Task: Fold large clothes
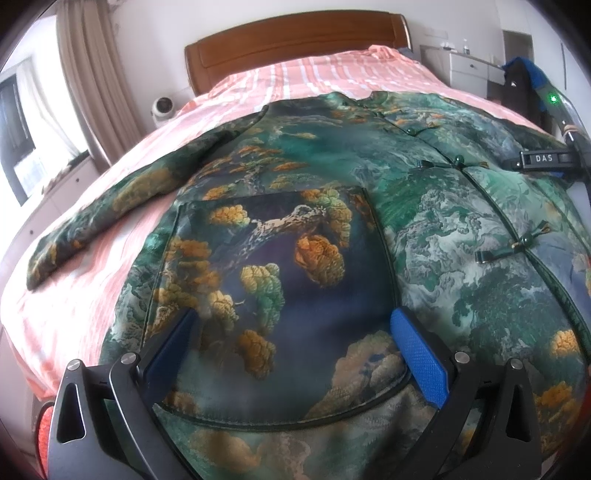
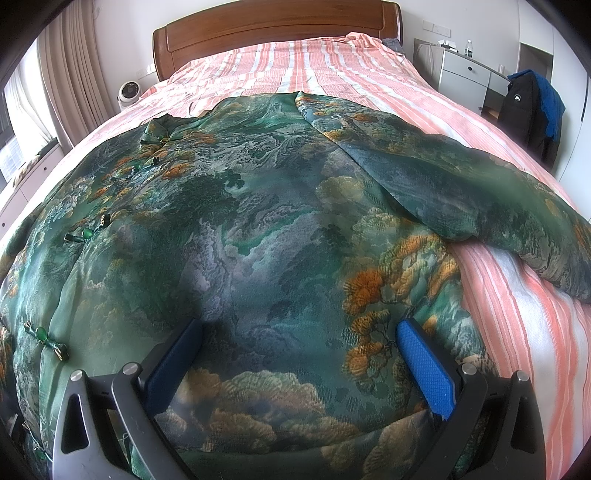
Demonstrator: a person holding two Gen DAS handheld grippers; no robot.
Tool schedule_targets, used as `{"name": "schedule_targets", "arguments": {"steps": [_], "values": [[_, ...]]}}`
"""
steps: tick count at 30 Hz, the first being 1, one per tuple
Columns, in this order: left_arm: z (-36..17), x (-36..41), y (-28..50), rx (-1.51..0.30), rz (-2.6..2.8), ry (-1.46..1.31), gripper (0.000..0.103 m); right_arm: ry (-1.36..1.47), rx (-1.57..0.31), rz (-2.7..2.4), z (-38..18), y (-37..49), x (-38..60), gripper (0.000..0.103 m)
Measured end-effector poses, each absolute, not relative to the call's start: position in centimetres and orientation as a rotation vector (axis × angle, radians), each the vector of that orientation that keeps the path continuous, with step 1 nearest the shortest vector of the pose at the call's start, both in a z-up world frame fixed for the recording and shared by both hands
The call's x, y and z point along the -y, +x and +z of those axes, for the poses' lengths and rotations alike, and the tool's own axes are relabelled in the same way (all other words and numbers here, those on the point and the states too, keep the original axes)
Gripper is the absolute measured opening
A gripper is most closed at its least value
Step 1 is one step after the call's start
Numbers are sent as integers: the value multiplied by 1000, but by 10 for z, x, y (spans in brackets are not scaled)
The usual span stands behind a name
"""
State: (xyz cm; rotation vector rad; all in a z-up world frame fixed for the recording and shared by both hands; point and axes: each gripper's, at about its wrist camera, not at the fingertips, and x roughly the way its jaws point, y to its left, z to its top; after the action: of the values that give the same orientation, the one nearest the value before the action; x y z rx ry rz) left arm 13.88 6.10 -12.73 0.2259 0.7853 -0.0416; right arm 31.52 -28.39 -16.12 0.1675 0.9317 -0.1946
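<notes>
Silky green brocade, printed with pines and clouds: the jacket (image 1: 332,206) lies spread flat, front up, on the striped bed (image 1: 295,74). It looks padded yet soft and probably slippery, so pinching the hem corners or sleeve cuffs seems wiser than the smooth middle. Left tool (image 1: 295,354) and right tool (image 2: 299,362) both hover wide apart over the lower hem, holding nothing. Only the left view shows the patch pocket (image 1: 280,295); only the right shows the right sleeve (image 2: 461,192) fully.

Both wrist cameras hover close above the jacket (image 1: 295,221), facing twelve o'clock toward the headboard (image 2: 277,33); left sits nearer nine o'clock, right nearer three, sharing jacket and bed (image 1: 314,74).
</notes>
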Motion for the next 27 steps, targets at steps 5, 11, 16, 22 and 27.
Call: {"name": "schedule_targets", "arguments": {"steps": [5,11,16,22,27], "values": [[-127,-63,140,-791,-48,221,103,167,-931,-193,-161,315,284,103],[-128,-63,138,-798,-56,214,103,167,-931,-191,-161,315,284,103],[-128,-63,139,-801,-57,213,103,167,-931,-190,-161,314,285,103],[-127,-64,138,-800,-57,213,103,165,-930,-181,-161,314,285,103],[-127,-63,138,-799,-56,214,103,165,-930,-180,-161,314,285,103]]}}
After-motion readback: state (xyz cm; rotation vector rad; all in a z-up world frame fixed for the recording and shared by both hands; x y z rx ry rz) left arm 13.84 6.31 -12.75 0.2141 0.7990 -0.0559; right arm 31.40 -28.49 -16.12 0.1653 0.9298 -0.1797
